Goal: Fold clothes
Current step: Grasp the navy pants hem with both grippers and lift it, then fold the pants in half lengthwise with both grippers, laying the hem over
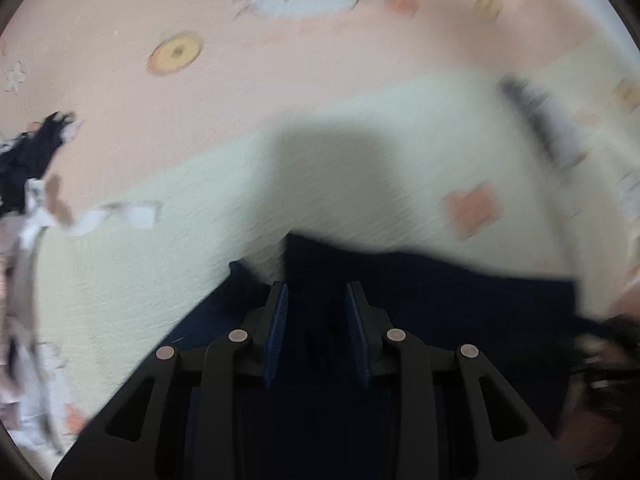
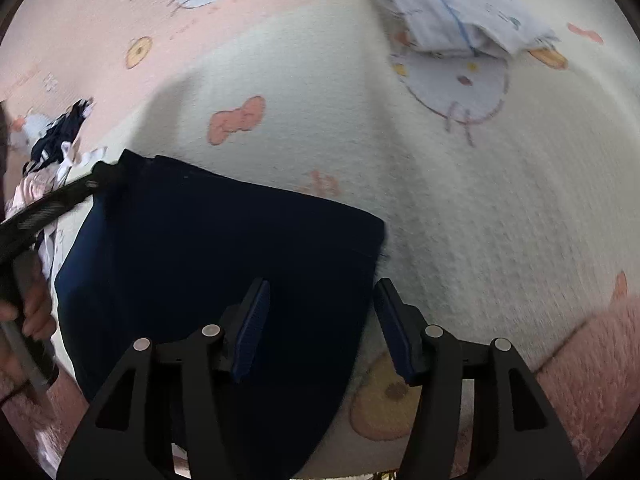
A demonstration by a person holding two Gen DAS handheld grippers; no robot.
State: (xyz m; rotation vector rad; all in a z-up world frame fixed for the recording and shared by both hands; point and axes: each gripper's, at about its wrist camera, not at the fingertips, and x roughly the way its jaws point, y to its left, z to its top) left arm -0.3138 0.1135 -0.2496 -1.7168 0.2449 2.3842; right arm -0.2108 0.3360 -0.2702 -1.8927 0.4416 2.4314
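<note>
Navy garment (image 2: 224,248) seemingly between left gripper (image 1: 316,304) pads

We seem to be in a home bedroom: a cartoon-cat blanket (image 2: 460,208) carries a folded pale garment (image 2: 460,20) and heaped laundry (image 2: 56,148).

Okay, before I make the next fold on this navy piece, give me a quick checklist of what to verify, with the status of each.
1. Navy garment lies flat on the blanket: ok, no big bunching shows in the right wrist view.
2. Left gripper has cloth between its jaws: ok, navy fabric sits in the gap; whether it is pinched firmly, cannot tell.
3. Right gripper ready to grasp: ok, jaws open, straddling the garment's right edge.
4. Fold path free of the folded light blue cloth: ok, it lies far off.
5. Clothes pile clear of the garment's left corner: not ok, it sits close.
6. Left view sharp enough to judge: not ok, blurred.
</note>
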